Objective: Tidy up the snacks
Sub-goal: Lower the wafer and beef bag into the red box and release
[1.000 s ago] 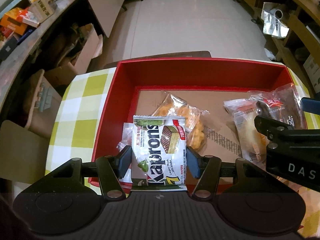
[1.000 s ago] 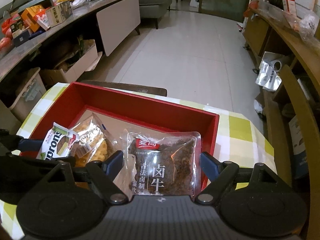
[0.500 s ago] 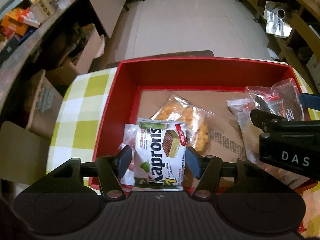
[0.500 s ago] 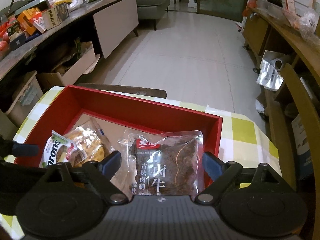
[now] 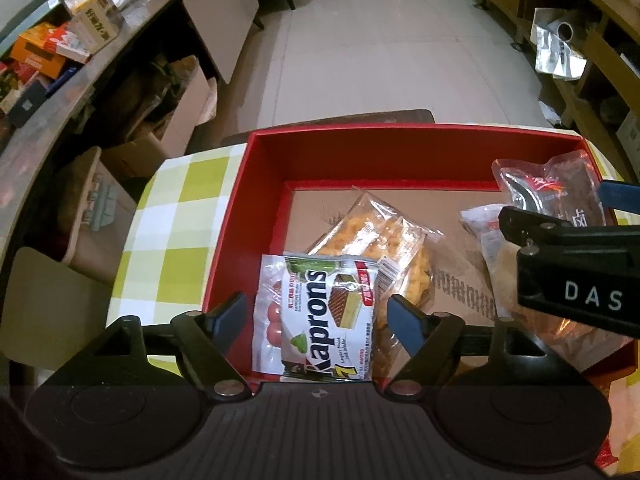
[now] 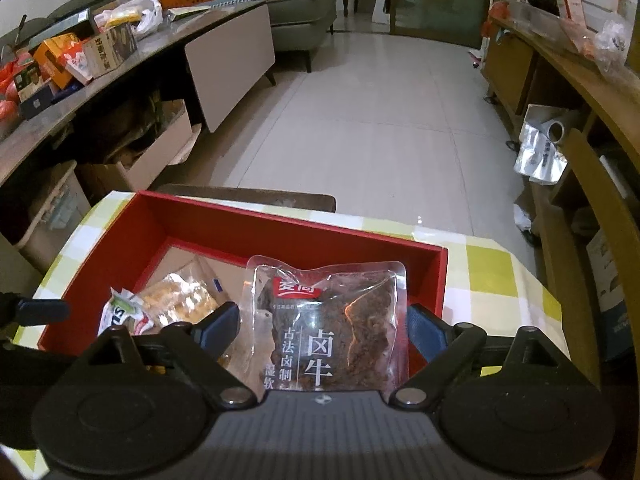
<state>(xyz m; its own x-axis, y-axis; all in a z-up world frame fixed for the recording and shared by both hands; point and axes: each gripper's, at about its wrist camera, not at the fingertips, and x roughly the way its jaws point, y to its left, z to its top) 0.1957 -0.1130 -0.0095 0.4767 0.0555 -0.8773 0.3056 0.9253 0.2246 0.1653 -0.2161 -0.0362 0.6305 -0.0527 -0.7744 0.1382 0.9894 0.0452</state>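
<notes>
A red box point(image 5: 256, 168) stands on a yellow-green checked table. In the left wrist view, my left gripper point(image 5: 316, 314) is open, its fingers apart from the white Kaprons wafer pack point(image 5: 324, 312), which lies in the box's near left corner on a small tomato packet point(image 5: 270, 308). An orange biscuit pack point(image 5: 372, 236) lies behind it. My right gripper point(image 6: 324, 328) is open around a clear braised-beef pack point(image 6: 336, 320) over the box's right side; whether the pads touch it I cannot tell. A pale bread pack point(image 5: 488, 240) lies under it.
The checked tablecloth point(image 5: 172, 220) shows left of the box and at the far right point(image 6: 492, 276). A dark chair back point(image 6: 248, 196) stands behind the table. A cluttered counter with cartons point(image 6: 80, 56) runs along the left; wooden shelves point(image 6: 580, 120) along the right.
My left gripper has opened and let go of the Kaprons pack, which now lies lower in the box. My right gripper's fingers have spread wider around the beef pack.
</notes>
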